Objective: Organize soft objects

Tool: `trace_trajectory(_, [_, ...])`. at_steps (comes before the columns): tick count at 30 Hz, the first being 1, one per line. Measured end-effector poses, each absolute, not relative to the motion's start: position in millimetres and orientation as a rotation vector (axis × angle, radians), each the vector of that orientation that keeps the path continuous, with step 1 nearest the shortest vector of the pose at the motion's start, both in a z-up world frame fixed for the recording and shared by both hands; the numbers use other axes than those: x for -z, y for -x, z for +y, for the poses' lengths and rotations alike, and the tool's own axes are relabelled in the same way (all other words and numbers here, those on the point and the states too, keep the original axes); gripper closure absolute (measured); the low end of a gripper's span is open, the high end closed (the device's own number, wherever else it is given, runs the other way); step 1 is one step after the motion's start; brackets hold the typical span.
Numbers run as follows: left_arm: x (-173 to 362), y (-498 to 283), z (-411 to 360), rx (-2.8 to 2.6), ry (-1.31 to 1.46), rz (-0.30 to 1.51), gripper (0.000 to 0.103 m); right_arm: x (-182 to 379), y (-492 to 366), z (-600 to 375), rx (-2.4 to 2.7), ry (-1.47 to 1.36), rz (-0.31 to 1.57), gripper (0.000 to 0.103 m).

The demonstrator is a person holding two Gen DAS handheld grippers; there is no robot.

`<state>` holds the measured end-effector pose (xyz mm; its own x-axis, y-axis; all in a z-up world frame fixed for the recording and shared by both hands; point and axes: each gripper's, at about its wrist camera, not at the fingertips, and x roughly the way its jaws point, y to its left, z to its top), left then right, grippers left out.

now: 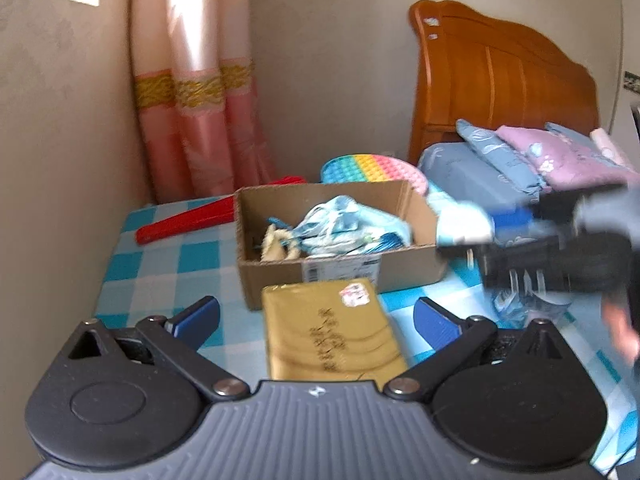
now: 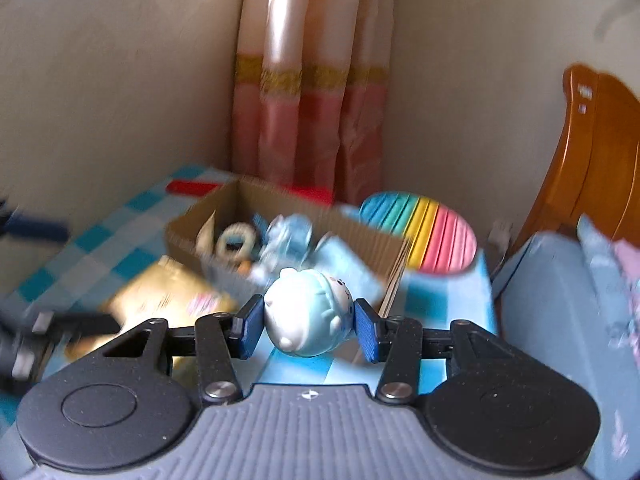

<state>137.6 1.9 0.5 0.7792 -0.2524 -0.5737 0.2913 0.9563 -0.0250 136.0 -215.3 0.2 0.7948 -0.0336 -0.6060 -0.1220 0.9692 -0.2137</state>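
Note:
A cardboard box (image 1: 400, 276) stands on the blue-checked table and holds light blue soft things and a cream ring. My left gripper (image 1: 316, 316) is open wide in front of the box, above a gold packet (image 1: 332, 344), and touches nothing. My right gripper (image 2: 308, 328) is shut on a round, pale blue and white squishy toy (image 2: 308, 308), with both blue pads pressed on its sides. It holds the toy off the table, near the box's (image 2: 188, 232) right front corner. In the left wrist view the toy (image 1: 460, 220) shows blurred at the box's right end.
A rainbow bubble mat (image 1: 372, 168) lies behind the box and a red folded fan (image 1: 184, 224) lies to its left. Crumpled clear plastic (image 1: 520, 308) sits on the table at the right. The bed with folded bedding (image 1: 520, 160) and wooden headboard (image 1: 500, 72) is beyond; a wall and pink curtain (image 1: 192, 120) close the back.

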Motion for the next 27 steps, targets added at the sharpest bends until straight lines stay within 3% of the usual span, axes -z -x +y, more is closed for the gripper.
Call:
trace_trajectory(4, [1, -129, 2, 0.294, -0.085, 0.619, 0.001, -4, -165, -220, -0.029, 0.265, 0.643, 0.05])
trace_trajectory(6, [0, -125, 2, 0.286, -0.09, 0.614, 0.001, -2, -177, -225, -0.025, 0.249, 0.659, 0.044])
trace_trajectory(7, [0, -123, 1, 0.284, -0.094, 0.611, 0.001, -2, -180, -228, -0.023, 0.237, 0.666, 0.038])
trace_trajectory(8, [-1, -121, 1, 0.283, -0.099, 0.606, 0.001, -2, -181, -230, -0.018, 0.226, 0.671, 0.023])
trace_trajectory(9, [-1, -120, 1, 0.281, -0.1, 0.601, 0.001, -3, -179, -231, -0.011, 0.218, 0.67, 0.014])
trace_trajectory(11, [-2, -119, 1, 0.282, -0.102, 0.597, 0.001, -5, -167, -231, -0.017, 0.2, 0.639, 0.0])
trace_trajectory(27, [-6, -100, 4, 0.15, -0.014, 0.743, 0.001, -12, -69, -219, 0.261, 0.0, 0.884, 0.0])
